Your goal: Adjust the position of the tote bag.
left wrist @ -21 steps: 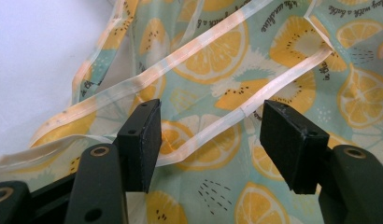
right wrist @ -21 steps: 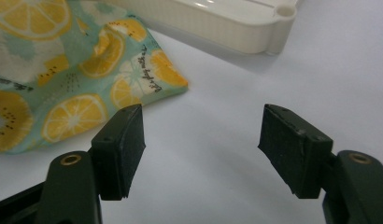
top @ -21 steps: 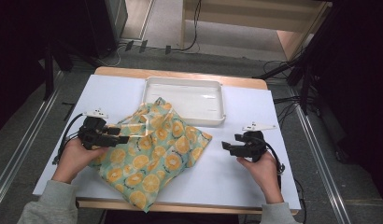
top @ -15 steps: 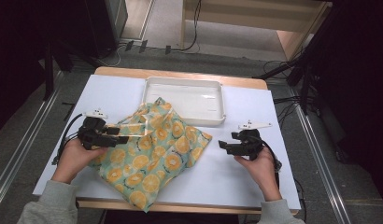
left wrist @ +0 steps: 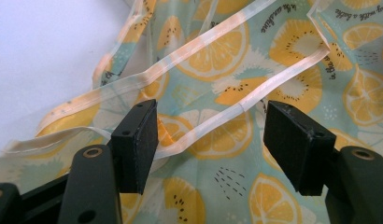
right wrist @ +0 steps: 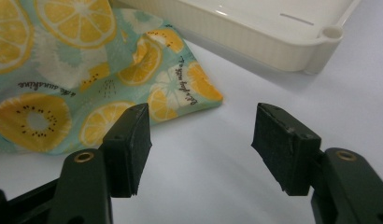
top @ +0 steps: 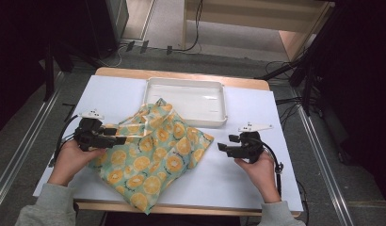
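Sleeves of grey come in at the bottom edge of the high view, one at each side, and each hand holds a gripper over the white surface [top: 120,96]. The left gripper [top: 116,140] is over the left part of the cloth bag [top: 156,150], which has a pattern of orange and lemon slices on pale green. Its jaws stand wide apart and hold nothing; in the left gripper view, a pale, half-clear strap [left wrist: 236,109] of the bag runs across between them, and it passes close by the left jaw. I cannot tell if the jaw touches it. The right gripper [top: 223,148] is just beside the right corner of the bag, above bare surface. Its jaws are also wide and hold nothing, and in the right gripper view the corner of the bag [right wrist: 203,91] lies a little beyond them. The bag lies crumpled in the middle of the surface, and its near end reaches the front edge. Behind the bag is a white tray [top: 219,101]; the far end of the bag lies at the tray's near rim.
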The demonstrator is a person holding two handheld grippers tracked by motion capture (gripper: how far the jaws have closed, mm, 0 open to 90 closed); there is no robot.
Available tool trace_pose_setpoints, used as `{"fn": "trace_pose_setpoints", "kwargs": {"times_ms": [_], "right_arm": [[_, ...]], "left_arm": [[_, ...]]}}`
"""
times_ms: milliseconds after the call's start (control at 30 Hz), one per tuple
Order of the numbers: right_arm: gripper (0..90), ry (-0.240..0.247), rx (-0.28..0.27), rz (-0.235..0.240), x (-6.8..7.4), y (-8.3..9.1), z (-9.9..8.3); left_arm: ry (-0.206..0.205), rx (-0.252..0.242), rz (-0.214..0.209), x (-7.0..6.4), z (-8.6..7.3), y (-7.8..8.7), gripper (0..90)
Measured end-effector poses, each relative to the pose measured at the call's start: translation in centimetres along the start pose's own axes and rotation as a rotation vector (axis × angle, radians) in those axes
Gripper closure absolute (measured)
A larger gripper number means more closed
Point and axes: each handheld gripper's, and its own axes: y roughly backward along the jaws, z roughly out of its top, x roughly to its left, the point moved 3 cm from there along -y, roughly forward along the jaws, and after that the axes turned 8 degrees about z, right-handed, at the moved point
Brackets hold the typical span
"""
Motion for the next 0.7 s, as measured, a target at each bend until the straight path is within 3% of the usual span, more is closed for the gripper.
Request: {"fn": "trace_pose_setpoints", "kwargs": {"times_ms": [300, 700], "right_arm": [[36.7, 0.018, 0.010, -0.004, 0.28, 0.04, -0.12], [35.7, 0.020, 0.020, -0.008, 0.28, 0.05, -0.24]], "left_arm": [[-0.005, -0.002, 0.004, -0.17, 0.15, 0.43, 35.1], [-0.011, -0.006, 0.006, -0.46, 0.55, 1.03, 26.3]]}}
